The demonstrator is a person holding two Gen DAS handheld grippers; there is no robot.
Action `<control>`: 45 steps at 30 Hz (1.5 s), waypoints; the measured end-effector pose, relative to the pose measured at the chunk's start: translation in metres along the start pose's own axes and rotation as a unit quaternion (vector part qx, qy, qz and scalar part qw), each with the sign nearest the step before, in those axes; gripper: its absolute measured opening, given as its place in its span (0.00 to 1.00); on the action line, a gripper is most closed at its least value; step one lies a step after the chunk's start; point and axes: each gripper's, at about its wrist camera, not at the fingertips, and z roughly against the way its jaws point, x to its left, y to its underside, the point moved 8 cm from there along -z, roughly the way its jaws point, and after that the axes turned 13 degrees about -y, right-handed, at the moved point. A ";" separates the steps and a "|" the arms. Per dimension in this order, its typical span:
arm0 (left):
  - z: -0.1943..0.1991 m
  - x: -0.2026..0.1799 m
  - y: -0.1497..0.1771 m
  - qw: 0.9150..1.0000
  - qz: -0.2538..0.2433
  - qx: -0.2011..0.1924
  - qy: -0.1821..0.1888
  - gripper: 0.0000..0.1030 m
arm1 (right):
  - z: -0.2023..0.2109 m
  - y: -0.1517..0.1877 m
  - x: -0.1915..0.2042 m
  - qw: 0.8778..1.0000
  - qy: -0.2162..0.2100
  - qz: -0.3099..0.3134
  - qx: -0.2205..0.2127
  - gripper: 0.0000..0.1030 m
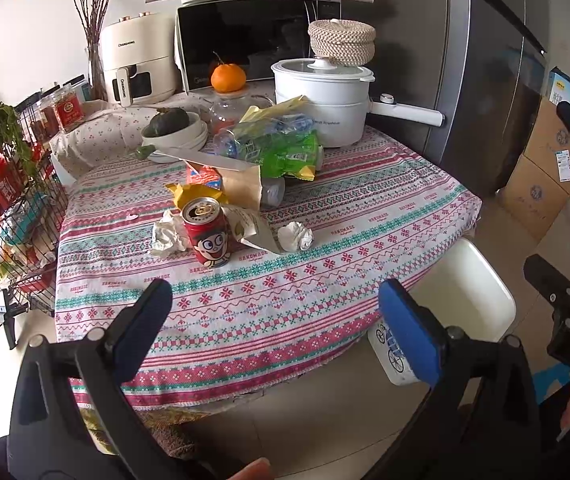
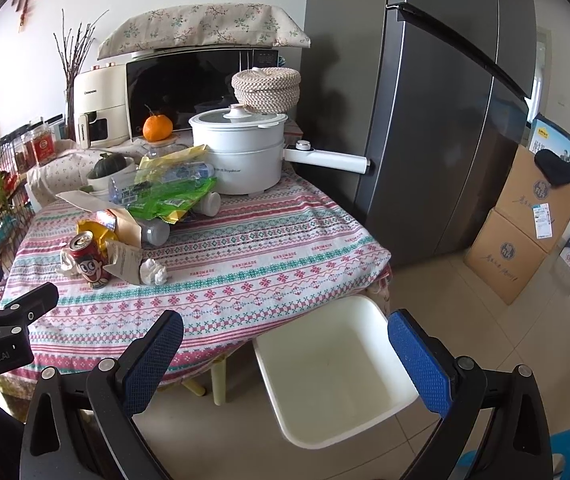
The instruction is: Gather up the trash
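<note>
Trash lies on the patterned tablecloth [image 1: 325, 240]: a red drink can [image 1: 206, 232] [image 2: 89, 260] upright, crumpled white paper [image 1: 295, 236] [image 2: 154, 271], a torn paper bag [image 1: 241, 188], yellow wrappers [image 1: 193, 194], a green snack bag [image 1: 285, 152] [image 2: 169, 198] and clear plastic bottles [image 1: 273, 192]. An empty white bin [image 2: 333, 368] [image 1: 469, 292] stands on the floor by the table's near corner. My left gripper [image 1: 275, 320] is open and empty, before the table's near edge. My right gripper [image 2: 285, 356] is open and empty, above the bin.
At the table's back stand a white electric pot [image 1: 325, 96], a microwave [image 1: 253, 40], an air fryer [image 1: 137, 64], an orange [image 1: 228, 77], bowls with a squash [image 1: 173, 128] and a knife [image 1: 205, 159]. A wire rack [image 1: 9, 200] is left, a fridge [image 2: 445, 100] and cardboard boxes [image 2: 525, 224] right.
</note>
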 end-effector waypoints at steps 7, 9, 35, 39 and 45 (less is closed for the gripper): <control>0.001 -0.002 0.000 1.000 -0.001 0.002 0.001 0.99 | -0.001 0.002 0.002 1.000 -0.001 0.003 0.004 1.00; 0.001 -0.001 0.000 1.000 -0.001 0.001 0.001 0.99 | -0.001 0.002 0.003 1.000 -0.001 0.004 0.004 1.00; 0.002 0.003 -0.001 1.000 0.004 -0.001 0.004 0.99 | -0.005 0.003 0.003 1.000 -0.003 -0.002 0.009 1.00; 0.001 0.004 -0.001 1.000 0.007 -0.002 0.003 0.99 | -0.005 0.003 0.003 1.000 -0.002 -0.003 0.008 1.00; 0.001 0.005 -0.001 1.000 0.006 -0.003 0.003 0.99 | -0.006 0.003 0.002 1.000 -0.001 -0.003 0.008 1.00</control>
